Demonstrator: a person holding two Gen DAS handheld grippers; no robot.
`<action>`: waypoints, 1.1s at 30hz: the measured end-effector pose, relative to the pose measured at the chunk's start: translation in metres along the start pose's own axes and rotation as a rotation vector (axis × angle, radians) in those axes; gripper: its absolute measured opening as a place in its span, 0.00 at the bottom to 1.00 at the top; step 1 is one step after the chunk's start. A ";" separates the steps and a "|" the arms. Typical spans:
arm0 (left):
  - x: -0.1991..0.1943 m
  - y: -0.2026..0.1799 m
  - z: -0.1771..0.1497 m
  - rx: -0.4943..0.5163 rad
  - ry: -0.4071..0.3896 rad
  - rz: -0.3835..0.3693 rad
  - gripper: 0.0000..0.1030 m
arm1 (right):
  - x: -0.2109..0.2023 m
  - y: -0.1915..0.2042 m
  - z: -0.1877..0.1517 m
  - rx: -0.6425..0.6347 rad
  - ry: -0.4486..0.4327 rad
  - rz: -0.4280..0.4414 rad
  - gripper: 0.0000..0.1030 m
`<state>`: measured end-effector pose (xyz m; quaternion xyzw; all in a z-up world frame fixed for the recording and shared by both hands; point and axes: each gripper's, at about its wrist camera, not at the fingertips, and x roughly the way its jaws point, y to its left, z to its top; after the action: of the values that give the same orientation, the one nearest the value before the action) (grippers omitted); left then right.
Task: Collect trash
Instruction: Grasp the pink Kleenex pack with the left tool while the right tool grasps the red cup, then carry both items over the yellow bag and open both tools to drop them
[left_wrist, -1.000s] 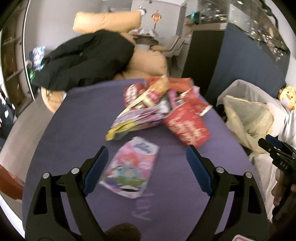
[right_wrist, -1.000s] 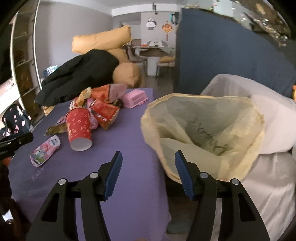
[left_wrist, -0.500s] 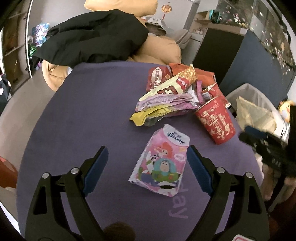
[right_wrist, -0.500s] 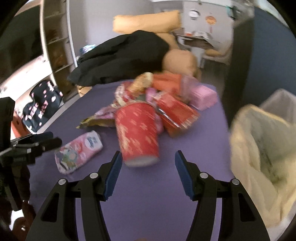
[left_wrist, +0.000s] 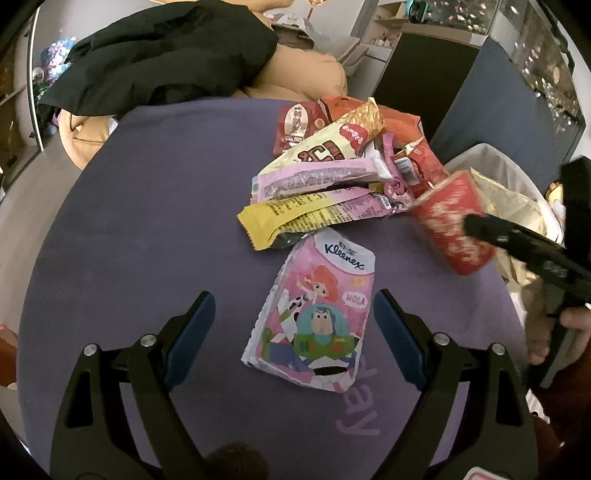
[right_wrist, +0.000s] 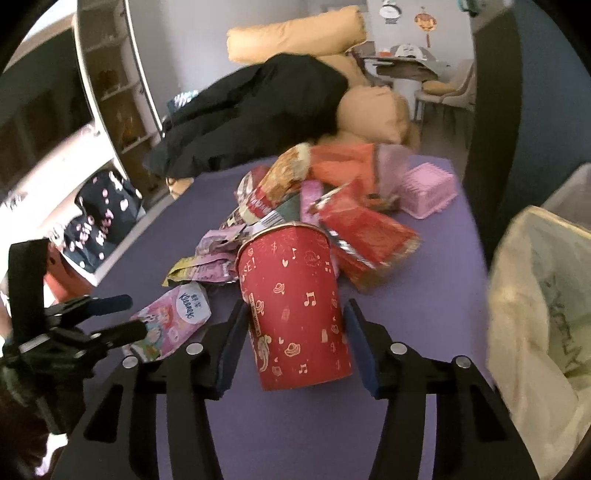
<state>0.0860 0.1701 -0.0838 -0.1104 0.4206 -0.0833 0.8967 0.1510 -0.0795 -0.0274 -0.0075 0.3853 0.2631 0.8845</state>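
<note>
A red paper cup (right_wrist: 295, 295) lies on its side on the purple table (left_wrist: 147, 221). It sits between the fingers of my right gripper (right_wrist: 295, 310), whose jaws are closing around it; I see no firm press of the pads. In the left wrist view the cup (left_wrist: 450, 229) is blurred behind that gripper's finger (left_wrist: 517, 240). A pink Kleenex tissue pack (left_wrist: 317, 314) lies flat between the wide-open fingers of my left gripper (left_wrist: 293, 299). Behind both is a pile of snack wrappers (left_wrist: 332, 166). A yellowish trash bag (right_wrist: 535, 314) gapes at the table's right edge.
A pink plastic basket (right_wrist: 428, 188) stands at the far right of the table. A black coat (left_wrist: 166, 51) is draped over tan beanbags (left_wrist: 306, 74) beyond the far edge. A dark blue partition (left_wrist: 480, 110) rises behind the bag, and shelves (right_wrist: 122, 92) line the left.
My right gripper swung left from the trash bag to the red cup, which is now between its fingers. My left gripper moved in lower over the tissue pack, which now lies between its fingers.
</note>
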 end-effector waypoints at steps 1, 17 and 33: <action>0.001 0.000 0.000 -0.001 0.004 0.006 0.78 | -0.007 -0.004 -0.001 0.010 -0.006 0.003 0.48; -0.001 -0.033 0.003 0.069 0.014 0.022 0.06 | -0.083 -0.057 -0.028 0.108 -0.095 -0.126 0.48; -0.042 -0.123 0.069 0.165 -0.150 -0.147 0.05 | -0.135 -0.084 -0.031 0.095 -0.224 -0.177 0.48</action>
<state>0.1060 0.0707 0.0227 -0.0729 0.3348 -0.1747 0.9231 0.0934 -0.2212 0.0276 0.0299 0.2942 0.1647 0.9410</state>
